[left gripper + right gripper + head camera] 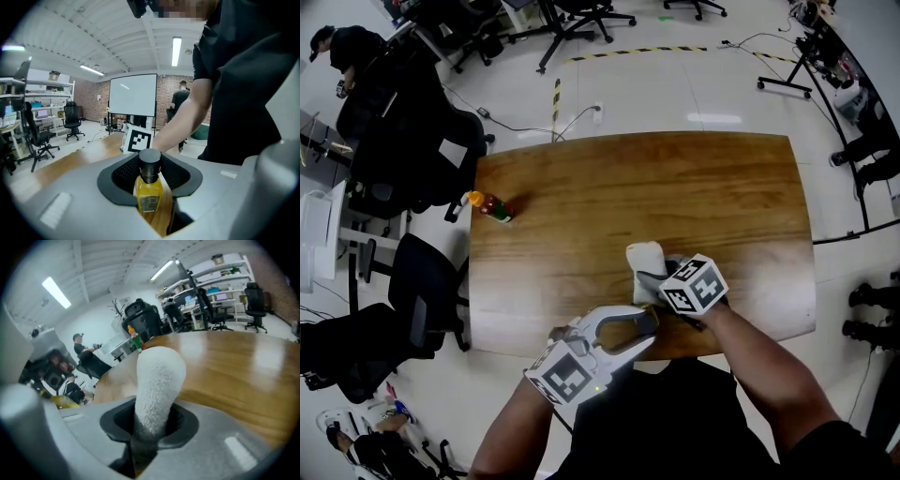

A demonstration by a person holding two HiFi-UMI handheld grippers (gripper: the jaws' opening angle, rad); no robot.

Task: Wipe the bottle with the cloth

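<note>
Head view: wooden worktop. Right tongs are near its front edge with a white cloth at the tips. Left tongs are just in front of the cloth, tips towards it. A small orange-capped bottle lies well to the left of the cloth, near the worktop's left edge.

Left gripper view: left tongs are partly closed, pads pressing on a yellow bottle with a black cap, held upright between them. The marker cube of the right tongs shows just behind the cap, so the yellow bottle is close beside the cloth.

Right gripper view: right tongs are clamped on the rolled cloth, which sticks out past the tips. The orange-capped bottle shows well beyond the cloth, at the worktop's far edge.
</note>
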